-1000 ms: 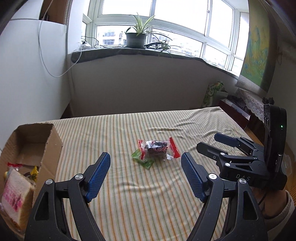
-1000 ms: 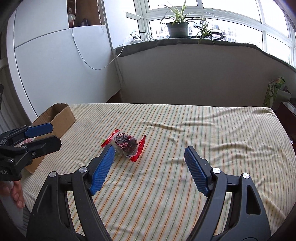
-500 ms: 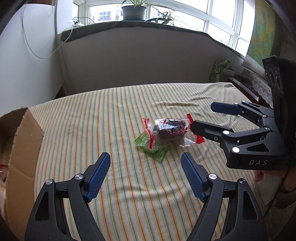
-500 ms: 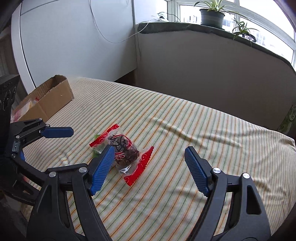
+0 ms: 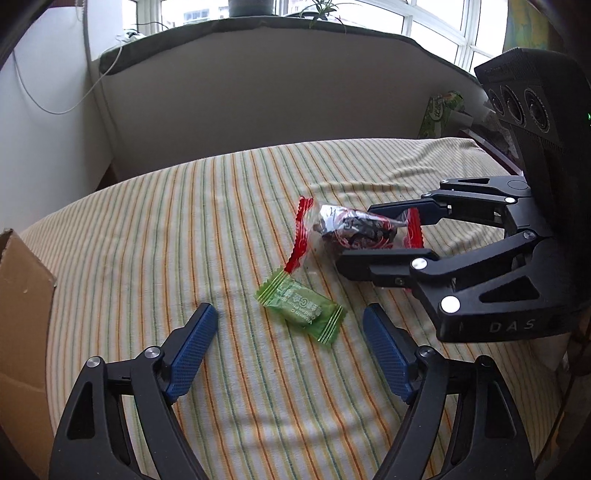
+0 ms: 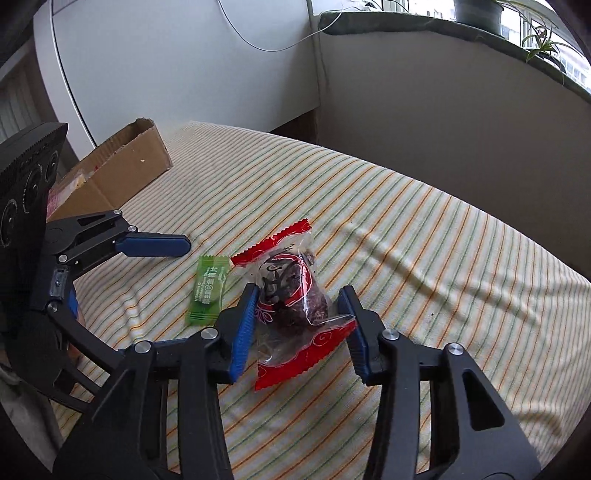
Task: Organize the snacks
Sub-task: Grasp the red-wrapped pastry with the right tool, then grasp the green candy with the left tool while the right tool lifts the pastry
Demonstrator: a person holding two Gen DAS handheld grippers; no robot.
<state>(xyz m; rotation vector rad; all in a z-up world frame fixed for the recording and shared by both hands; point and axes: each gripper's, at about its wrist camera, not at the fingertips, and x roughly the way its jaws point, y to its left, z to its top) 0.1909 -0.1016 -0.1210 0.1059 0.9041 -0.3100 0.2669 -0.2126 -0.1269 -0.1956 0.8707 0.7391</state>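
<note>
Right gripper (image 6: pixel 301 325) straddles the red-edged snack packet (image 6: pixel 291 295), jaws apart.

Soft daylight from the overexposed windows (image 5: pixel 436 26) lights both sharp views evenly, casting faint shadows on the striped cloth (image 6: pixel 424 236), while fisheye distortion bends edges and darkens the corners.

Potted plant (image 6: pixel 474 11) on windowsill (image 5: pixel 258 31), white cable (image 6: pixel 266 44), striped cloth (image 5: pixel 229 221).
</note>
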